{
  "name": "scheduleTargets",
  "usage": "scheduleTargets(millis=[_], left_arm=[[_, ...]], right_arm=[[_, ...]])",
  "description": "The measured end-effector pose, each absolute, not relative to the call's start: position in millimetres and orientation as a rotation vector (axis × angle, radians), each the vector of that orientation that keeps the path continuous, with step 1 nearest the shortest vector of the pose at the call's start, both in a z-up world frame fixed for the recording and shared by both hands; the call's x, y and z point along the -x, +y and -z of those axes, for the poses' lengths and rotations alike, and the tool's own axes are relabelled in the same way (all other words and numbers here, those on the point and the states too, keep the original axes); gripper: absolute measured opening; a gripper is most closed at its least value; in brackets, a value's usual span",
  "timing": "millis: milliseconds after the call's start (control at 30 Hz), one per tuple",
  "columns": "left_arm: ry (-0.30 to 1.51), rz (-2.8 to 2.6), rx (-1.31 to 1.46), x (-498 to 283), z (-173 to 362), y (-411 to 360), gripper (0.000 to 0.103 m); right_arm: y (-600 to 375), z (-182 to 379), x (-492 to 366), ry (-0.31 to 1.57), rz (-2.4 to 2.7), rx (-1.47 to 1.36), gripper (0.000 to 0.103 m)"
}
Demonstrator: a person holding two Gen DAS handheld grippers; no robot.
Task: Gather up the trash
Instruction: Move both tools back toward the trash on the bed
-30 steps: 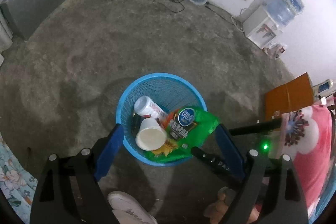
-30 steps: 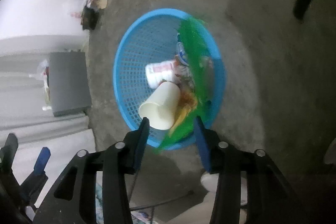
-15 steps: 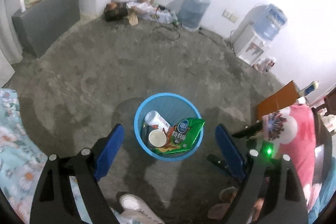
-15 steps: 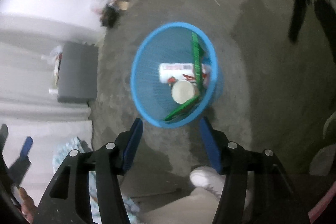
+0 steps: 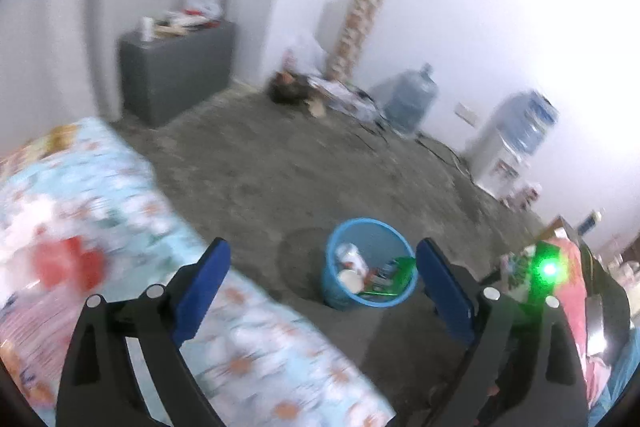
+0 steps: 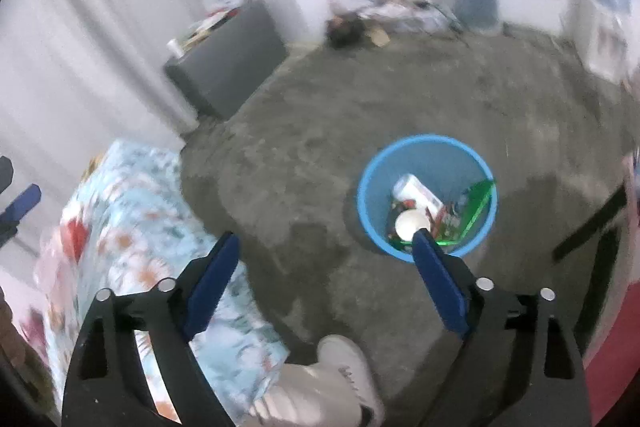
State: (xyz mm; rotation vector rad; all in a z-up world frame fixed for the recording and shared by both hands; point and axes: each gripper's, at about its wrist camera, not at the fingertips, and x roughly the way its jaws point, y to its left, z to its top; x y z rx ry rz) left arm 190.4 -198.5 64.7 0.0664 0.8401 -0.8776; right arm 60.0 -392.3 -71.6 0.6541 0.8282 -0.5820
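With a cup, bottle and green wrapper already in the blue basket [image 6: 427, 195] on the floor at about 2 o'clock of the flowered bed [image 6: 132, 211], both the left gripper [image 5: 322, 269] and the right gripper [image 6: 326, 263], its jaws just opened, gape empty, so the current drop looks done, though blur hides any remaining trash.

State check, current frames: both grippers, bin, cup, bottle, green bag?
left gripper: open, empty
right gripper: jaws just opened, empty
blue bin: upright on floor, holding trash
white cup: in bin, mouth up
white bottle: in bin, on its side
green snack bag: in bin, leaning on wall
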Motion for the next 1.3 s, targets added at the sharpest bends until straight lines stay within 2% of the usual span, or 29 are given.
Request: scheduleTargets(millis=[200,567,933,1300], left_arm=[[0.787,0.77,-0.012,-182.7,-72.0,-115.2,0.093],[0.735,0.57,0.113,-176.1,-65.9,14.8,0.094],[0.743,0.429,0.191,-169.1,-52.1,89.9,0.095],[0.749,0.403,0.192,-169.8,-46.4,97.3,0.095]], right_arm=[[-343.8,45.6,-84.3,0.849,0.58,-0.451,0.095],[-259.3,6.6,-115.2,0.814,0.525,-0.071,0.095],[-201.9,-5.7,-142.7,0.775,0.198,-0.194,0.095],[-176.7,-1.3,-152.8,0.796,0.105,-0.234,0.095]])
